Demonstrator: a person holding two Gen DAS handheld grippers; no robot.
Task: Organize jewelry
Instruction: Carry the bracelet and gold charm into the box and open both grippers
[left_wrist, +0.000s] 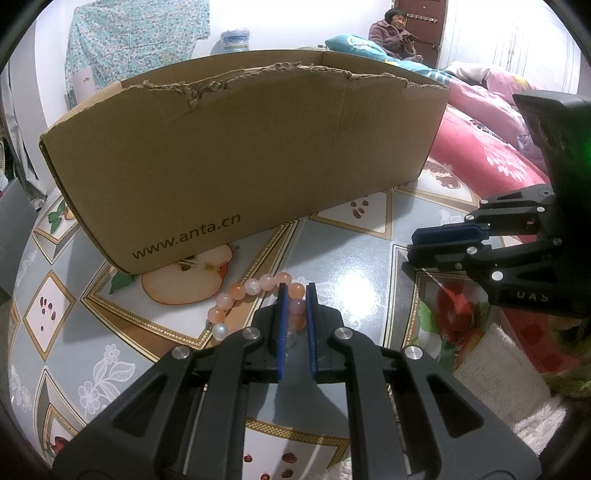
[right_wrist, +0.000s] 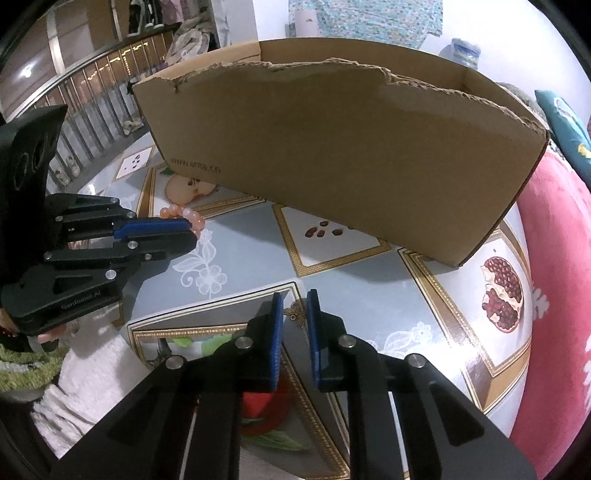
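Glossy oilcloth printed with fruit and gold-bordered diamonds is spread over the table (left_wrist: 369, 266), and a torn-edged cardboard box (left_wrist: 240, 147) marked with a web address is stood on it toward the far side, its top open. Bedding in pink and red is seen beyond the table edge, and a seated person in a purple jacket (left_wrist: 395, 35) is visible in the far background. A bracelet (left_wrist: 251, 295) of pale orange, pink and white beads is laid on the cloth just in front of the box, beside a printed apple slice. The left gripper (left_wrist: 295, 291) is clenched on the near side of this bracelet, with beads seen pinched between its blue pads (left_wrist: 282, 325). In the right wrist view the same grasp is shown from the side. The right gripper (right_wrist: 295, 295) is held low over the cloth, well apart from the bracelet, with its fingers drawn nearly together around a small brass-coloured ornament (right_wrist: 297, 315) lying on the table; whether the pads are actually pressed on it cannot be told. A white towel (left_wrist: 495, 369) is seen at the near table edge.
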